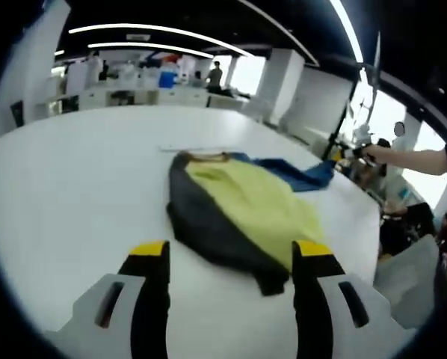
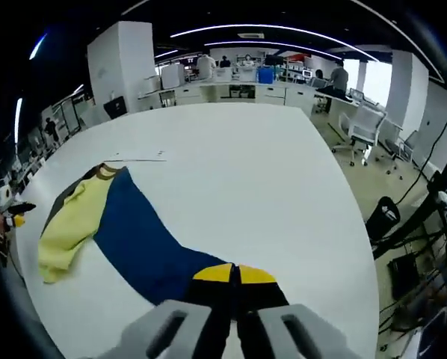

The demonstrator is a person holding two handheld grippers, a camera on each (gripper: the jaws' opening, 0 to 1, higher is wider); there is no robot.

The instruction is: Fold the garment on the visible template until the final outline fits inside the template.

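The right gripper [image 2: 235, 275] is clamping its yellow-tipped jaws on the blue end of the soft yellow, blue and dark grey garment [image 2: 126, 232], which is lying toward the white table's [image 2: 246, 172] left edge. The left gripper [image 1: 231, 250] is hovering with jaws apart just short of the dark hem. Light, limp cloth; judging it best gripped by edges and corners.
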